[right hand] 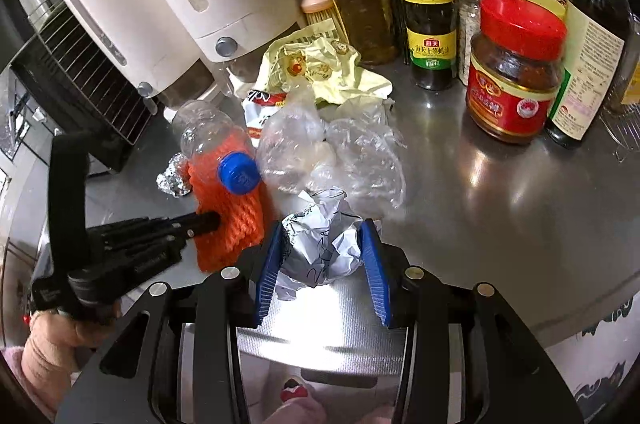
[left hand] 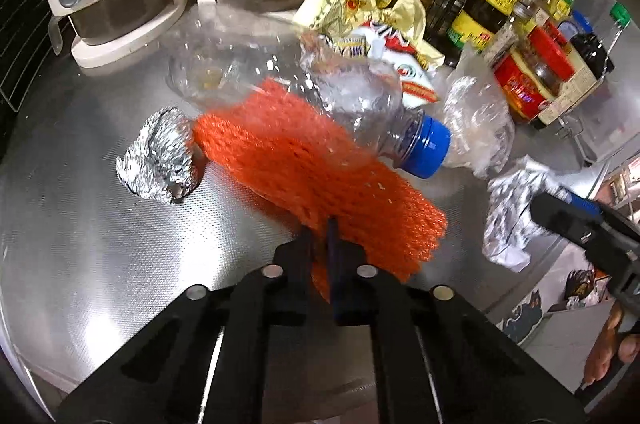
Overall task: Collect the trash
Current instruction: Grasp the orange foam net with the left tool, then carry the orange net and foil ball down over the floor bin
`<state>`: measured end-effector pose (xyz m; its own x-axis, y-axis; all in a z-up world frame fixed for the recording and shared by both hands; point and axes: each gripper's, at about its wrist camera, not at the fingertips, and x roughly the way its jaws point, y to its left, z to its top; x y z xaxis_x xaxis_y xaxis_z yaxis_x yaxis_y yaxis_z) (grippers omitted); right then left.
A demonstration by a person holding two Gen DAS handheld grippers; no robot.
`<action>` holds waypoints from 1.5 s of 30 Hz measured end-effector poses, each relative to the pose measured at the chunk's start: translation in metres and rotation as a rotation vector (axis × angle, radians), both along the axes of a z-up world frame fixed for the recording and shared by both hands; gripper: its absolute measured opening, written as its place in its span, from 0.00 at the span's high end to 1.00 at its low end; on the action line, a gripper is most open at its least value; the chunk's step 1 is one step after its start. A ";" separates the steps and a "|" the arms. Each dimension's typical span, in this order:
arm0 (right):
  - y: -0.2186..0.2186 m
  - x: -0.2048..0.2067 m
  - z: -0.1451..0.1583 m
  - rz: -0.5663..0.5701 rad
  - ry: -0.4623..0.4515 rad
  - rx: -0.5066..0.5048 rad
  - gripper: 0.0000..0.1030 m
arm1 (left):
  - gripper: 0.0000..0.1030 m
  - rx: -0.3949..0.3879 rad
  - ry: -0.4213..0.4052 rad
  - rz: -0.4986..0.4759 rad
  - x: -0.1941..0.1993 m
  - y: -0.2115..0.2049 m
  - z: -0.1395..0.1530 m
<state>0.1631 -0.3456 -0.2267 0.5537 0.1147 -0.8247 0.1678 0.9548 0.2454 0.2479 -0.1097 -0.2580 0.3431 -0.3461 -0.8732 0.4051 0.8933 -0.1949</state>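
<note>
Orange foam net (left hand: 320, 168): pinched at lower centre by left gripper (left hand: 326, 236).
Right gripper (right hand: 322, 256): clamping crumpled paper wad (right hand: 320, 244).
Risk: plastic bottle (left hand: 352, 112) on net rolls off when lifted.

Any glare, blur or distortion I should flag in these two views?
Left wrist: motion blur smears the clear bottle and orange foam net; fisheye bends the steel counter. Right wrist: sharper, with strong glare on the counter under the crumpled foil wrapper.
</note>
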 end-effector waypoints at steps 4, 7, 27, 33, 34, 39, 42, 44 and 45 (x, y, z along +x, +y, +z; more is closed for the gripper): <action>0.006 -0.007 0.003 0.009 -0.010 0.000 0.60 | 0.96 0.000 -0.052 0.011 -0.009 0.006 0.017; 0.013 -0.012 0.008 0.019 -0.021 0.003 0.60 | 0.96 0.007 -0.080 0.025 -0.014 0.011 0.028; 0.067 -0.063 0.016 0.079 -0.014 0.016 0.60 | 0.96 0.017 -0.104 0.073 -0.088 0.061 0.048; 0.078 -0.079 0.011 0.087 -0.003 0.013 0.60 | 0.96 0.012 -0.098 0.081 -0.111 0.072 0.047; 0.081 -0.083 0.009 0.090 0.001 0.014 0.60 | 0.96 0.013 -0.095 0.083 -0.116 0.075 0.045; 0.092 -0.099 -0.004 0.101 0.030 0.022 0.60 | 0.96 0.015 -0.069 0.090 -0.137 0.085 0.036; 0.098 -0.108 -0.015 0.108 0.054 0.026 0.60 | 0.96 0.019 -0.051 0.096 -0.150 0.091 0.027; 0.101 -0.114 -0.023 0.109 0.069 0.028 0.60 | 0.96 0.025 -0.037 0.100 -0.157 0.094 0.019; 0.102 -0.117 -0.028 0.108 0.079 0.029 0.60 | 0.96 0.027 -0.025 0.102 -0.161 0.095 0.014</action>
<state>0.0456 -0.2432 -0.2545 0.4702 0.1948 -0.8608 0.0845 0.9609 0.2636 0.0867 -0.0145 -0.2445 0.3969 -0.2851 -0.8725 0.3161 0.9349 -0.1617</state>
